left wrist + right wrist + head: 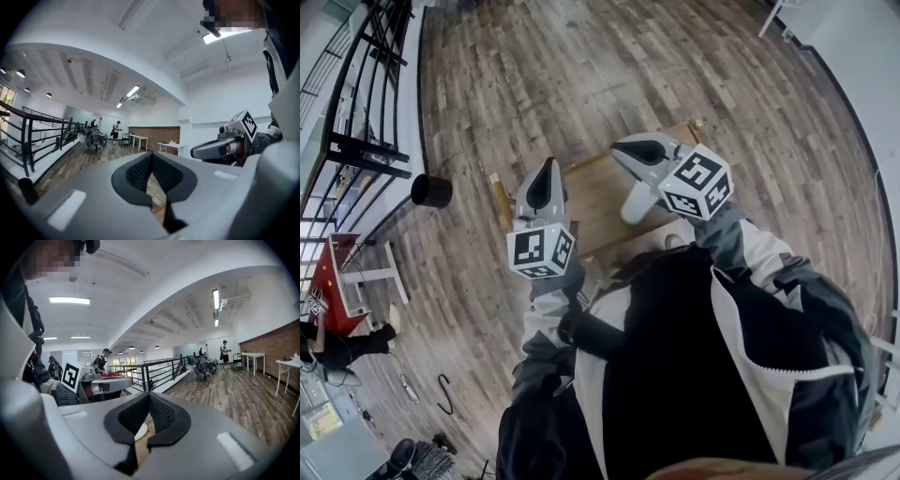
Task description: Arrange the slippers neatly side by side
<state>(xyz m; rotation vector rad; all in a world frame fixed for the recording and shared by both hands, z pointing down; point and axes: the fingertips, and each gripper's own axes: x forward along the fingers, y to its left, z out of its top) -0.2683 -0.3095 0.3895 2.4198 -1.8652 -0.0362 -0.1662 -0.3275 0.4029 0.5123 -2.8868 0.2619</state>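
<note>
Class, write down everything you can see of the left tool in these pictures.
The left tool has a smooth grey shell, seemingly plastic, and black mesh-textured pads. Its jaws are shut tip to tip, with nothing between them. A white cube with black square markers sits on its rear. It points level, away from the person, held by a grey-sleeved arm, touching nothing else.

My table (592,199) mostly covered by my left claw (547,169), right claw (619,150) and jacket (694,356), white slipper (634,204) half hidden under the right claw, pale sliver (140,431) behind its closed jaws that I can't identify, far people (115,130) too small to make out.
</note>
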